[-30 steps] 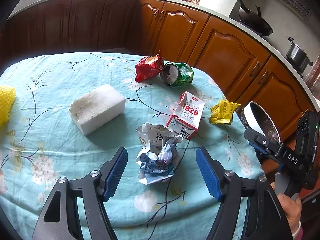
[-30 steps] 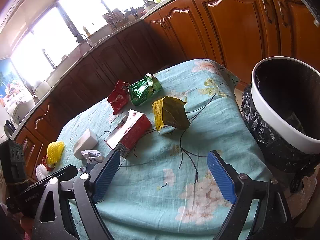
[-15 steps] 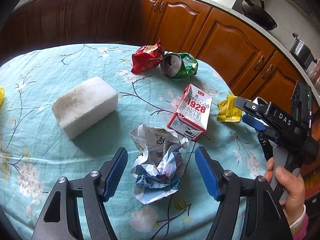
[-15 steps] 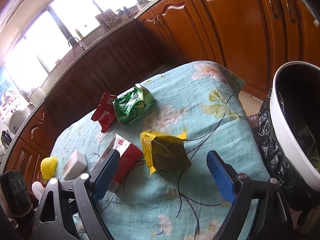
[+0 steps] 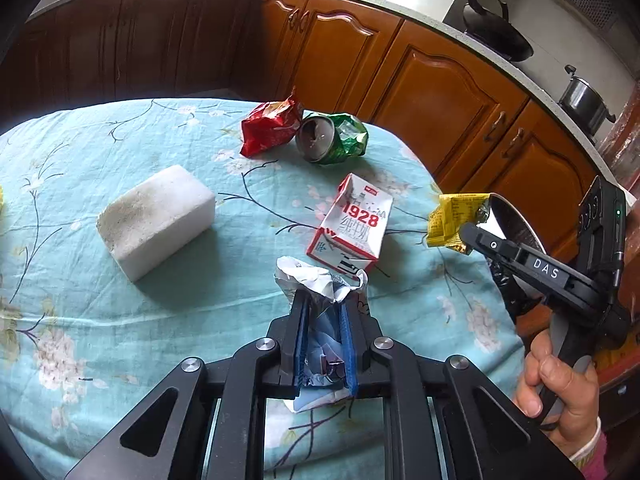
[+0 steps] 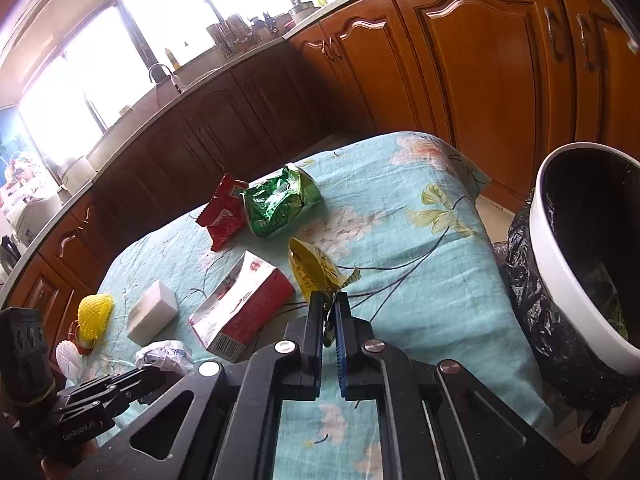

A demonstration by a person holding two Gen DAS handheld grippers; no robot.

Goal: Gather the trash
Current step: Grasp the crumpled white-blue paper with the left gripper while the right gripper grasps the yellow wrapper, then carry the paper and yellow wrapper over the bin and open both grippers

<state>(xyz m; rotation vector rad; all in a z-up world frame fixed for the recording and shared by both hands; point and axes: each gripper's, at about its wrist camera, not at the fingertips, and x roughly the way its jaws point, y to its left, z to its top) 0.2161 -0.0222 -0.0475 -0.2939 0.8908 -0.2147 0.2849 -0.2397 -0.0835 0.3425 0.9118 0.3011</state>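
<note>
A kitchen table (image 5: pixel 100 340) covered with a pale blue flowered cloth carries scattered trash, and two handheld grippers work on it at once. The left gripper (image 5: pixel 323 320) has its fingers (image 5: pixel 301 332) closed on a crumpled paper wrapper (image 5: pixel 316 284) near the table's front edge; the wrapper bulges out above and below the blue pads and appears to rest on the cloth. The right gripper (image 6: pixel 329 312) has its fingers closed on a corner of a yellow wrapper (image 6: pixel 312 268) close to the table's right edge, and in the left view that wrapper appears raised off the cloth.

Beside that right edge stands a white trash bin (image 6: pixel 560 280) lined with a black bag (image 6: pixel 532 300); something greenish seems to lie inside, though the interior is too dark to be sure.

Judging by this, the collecting is at an early stage. Two pieces are gripped but neither has reached the bin. Still lying loose are a red and white milk carton (image 5: pixel 352 228) in the middle of the table, a red snack bag (image 5: pixel 270 126) touching a crushed green can (image 5: pixel 334 138) near the far edge, and a white foam block (image 5: pixel 156 216) toward the left. A yellow foam net (image 6: pixel 95 314) sits at the left edge.
</note>
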